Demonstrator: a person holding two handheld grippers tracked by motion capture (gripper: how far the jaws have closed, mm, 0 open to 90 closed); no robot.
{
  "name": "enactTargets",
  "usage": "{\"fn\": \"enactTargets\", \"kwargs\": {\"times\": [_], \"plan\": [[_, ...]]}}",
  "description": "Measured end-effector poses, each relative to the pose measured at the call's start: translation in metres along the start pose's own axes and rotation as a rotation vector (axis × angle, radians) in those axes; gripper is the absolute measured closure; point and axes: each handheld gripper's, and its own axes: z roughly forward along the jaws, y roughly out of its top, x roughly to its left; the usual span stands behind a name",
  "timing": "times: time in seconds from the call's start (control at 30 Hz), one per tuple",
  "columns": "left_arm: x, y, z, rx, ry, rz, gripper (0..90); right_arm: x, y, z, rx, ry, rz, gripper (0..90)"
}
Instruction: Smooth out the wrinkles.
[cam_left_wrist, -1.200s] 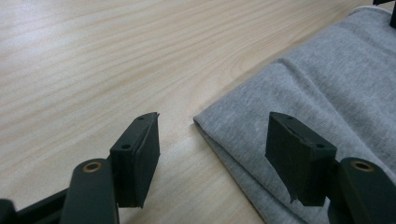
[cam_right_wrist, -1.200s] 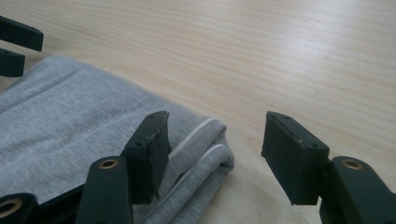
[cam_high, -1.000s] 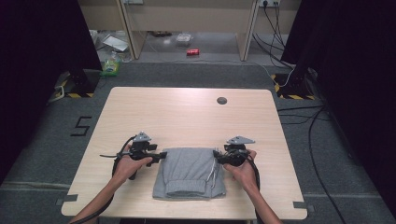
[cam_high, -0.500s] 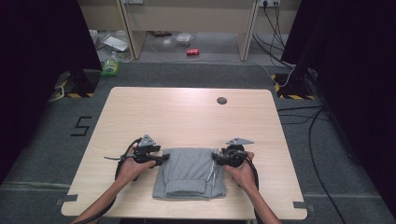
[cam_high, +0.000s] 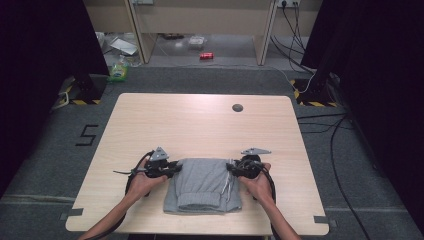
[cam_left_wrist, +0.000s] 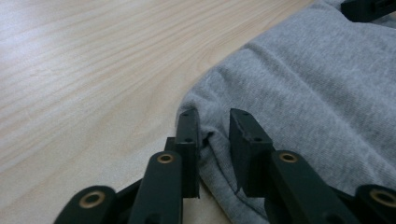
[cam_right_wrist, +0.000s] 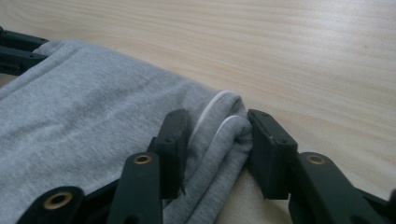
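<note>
Though folded, garment (cam_right_wrist: 93, 116) between claws (cam_right_wrist: 215, 135)

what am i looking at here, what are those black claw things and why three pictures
A person sits at a wooden table holding a hand-held two-jaw tool in each hand: the left gripper and the right gripper. One picture comes from a camera above the table. The other two come from cameras riding on each tool, looking along its black jaws. A folded grey garment lies on the table. Each gripper has a far corner of it between its jaws, which have just been closing. The right jaws pinch a bunched fold with white trim; the left grip looks loose.
</note>
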Motion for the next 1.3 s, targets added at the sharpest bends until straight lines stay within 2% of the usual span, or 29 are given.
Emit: {"fn": "enactTargets", "kwargs": {"times": [0.2,0.33,0.53,0.7,1.1,1.3], "plan": [[0.000,0.002,0.001,0.007,0.019,0.017,77.4,0.001,0.005,0.005,-0.005,-0.015,-0.015,66.4],[0.007,0.004,0.002,0.006,0.022,0.000,77.5,-0.002,0.013,0.012,-0.008,-0.022,-0.019,67.1],[0.020,0.017,0.012,0.019,0.071,0.006,78.1,-0.006,0.023,0.021,-0.016,-0.040,-0.022,67.2],[0.031,0.026,0.019,0.033,0.095,-0.014,78.1,-0.014,0.035,0.031,-0.019,-0.045,-0.020,67.3],[0.062,0.044,0.035,0.038,0.126,-0.101,77.8,-0.025,0.064,0.058,-0.022,-0.091,-0.012,67.7],[0.072,0.052,0.041,0.049,0.137,-0.124,77.4,-0.031,0.075,0.067,-0.021,-0.102,-0.007,67.7]]}}
